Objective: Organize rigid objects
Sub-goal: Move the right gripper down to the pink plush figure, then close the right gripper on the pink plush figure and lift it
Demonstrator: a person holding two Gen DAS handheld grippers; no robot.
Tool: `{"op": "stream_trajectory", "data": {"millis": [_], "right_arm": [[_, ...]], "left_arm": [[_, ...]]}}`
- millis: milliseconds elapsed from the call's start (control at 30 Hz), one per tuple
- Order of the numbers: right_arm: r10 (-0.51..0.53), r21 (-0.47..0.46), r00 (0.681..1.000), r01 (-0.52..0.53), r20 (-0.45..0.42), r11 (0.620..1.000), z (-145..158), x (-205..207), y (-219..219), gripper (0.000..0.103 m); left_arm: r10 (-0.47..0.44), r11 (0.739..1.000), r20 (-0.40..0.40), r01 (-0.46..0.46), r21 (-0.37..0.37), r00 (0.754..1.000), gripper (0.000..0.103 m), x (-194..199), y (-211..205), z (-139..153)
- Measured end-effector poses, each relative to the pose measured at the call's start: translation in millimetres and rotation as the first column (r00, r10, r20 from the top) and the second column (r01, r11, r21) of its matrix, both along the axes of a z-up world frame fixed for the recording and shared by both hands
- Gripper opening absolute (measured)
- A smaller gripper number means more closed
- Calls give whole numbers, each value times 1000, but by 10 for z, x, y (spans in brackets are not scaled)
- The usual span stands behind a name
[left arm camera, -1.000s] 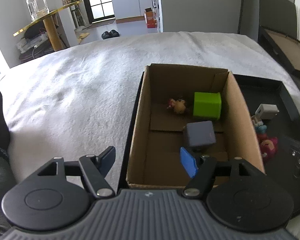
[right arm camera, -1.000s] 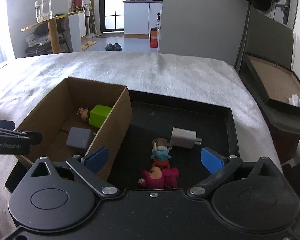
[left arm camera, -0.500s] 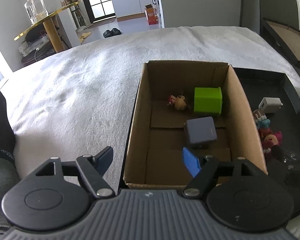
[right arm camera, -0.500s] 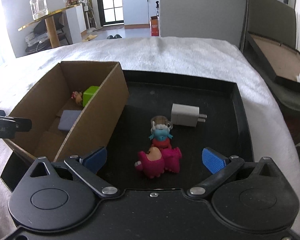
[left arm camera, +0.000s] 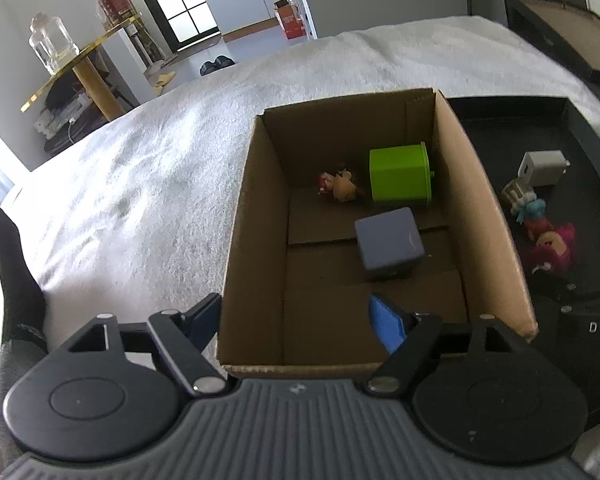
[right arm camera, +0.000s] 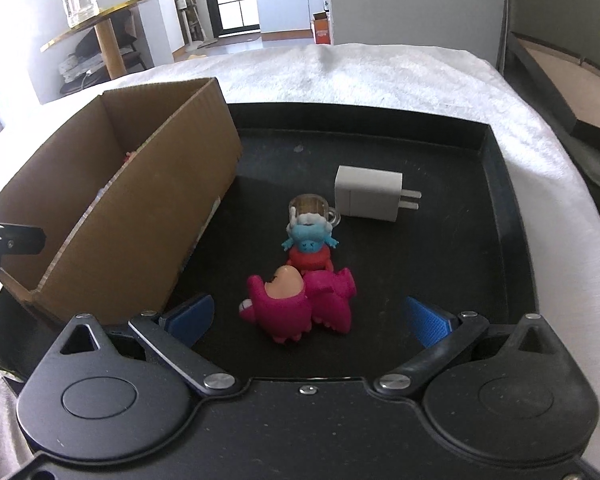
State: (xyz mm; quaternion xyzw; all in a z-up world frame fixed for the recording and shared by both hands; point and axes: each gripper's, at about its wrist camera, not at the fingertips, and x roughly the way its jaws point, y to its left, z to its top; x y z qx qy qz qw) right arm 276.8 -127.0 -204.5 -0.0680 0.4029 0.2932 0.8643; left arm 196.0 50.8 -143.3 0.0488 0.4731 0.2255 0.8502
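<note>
Cardboard box [left arm camera: 380,240] in black tray [right arm camera: 380,128] on bed: contains green cube [left arm camera: 400,178], grey cube [left arm camera: 388,248], small figurine [left arm camera: 338,186]. Tray floor: white charger [right arm camera: 368,198], blue-and-red figurine [right arm camera: 310,246], pink figurines [right arm camera: 296,304]. Left gripper [left arm camera: 296,316]: fingers just opening, wide, straddling the box's near-left wall, gripping nothing. Right gripper [right arm camera: 308,316]: fingers spread wide, empty, just short of the pink figurines.

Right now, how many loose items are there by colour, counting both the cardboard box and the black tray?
Green cube: 1
Grey cube: 1
Tan-and-red figurine: 1
White charger: 1
Blue-and-red figurine: 1
Pink figurines: 2
Total: 7
</note>
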Motion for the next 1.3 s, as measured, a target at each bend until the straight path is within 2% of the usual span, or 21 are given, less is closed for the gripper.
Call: {"op": "stream_trajectory", "data": {"millis": [233,400,500,567,867,1300], "right_arm": [[-14,48,1000,15,-28,999,-135,54,-73,102],[-13,72,999,17,-44,997,-115,77,-73,100],[-12,96,999,17,-49,995,-97,81,-108,89],[-6,104,999,10,-39,995,-83,79,-138,66],[-44,81,998,48,-50,996,5,13,-225,65],[-120,19,993,121,-13,992,248,-12,-160,65]], "left_arm": [[-14,999,-36,15,48,999,79,90,-49,-7],[-13,998,-48,16,68,999,79,112,-69,-4],[-16,997,-50,19,74,999,79,121,-87,3],[-16,997,-51,19,75,999,79,115,-82,2],[5,998,-28,-4,57,1000,79,85,-20,31],[23,999,13,-23,27,1000,79,34,83,40]]}}
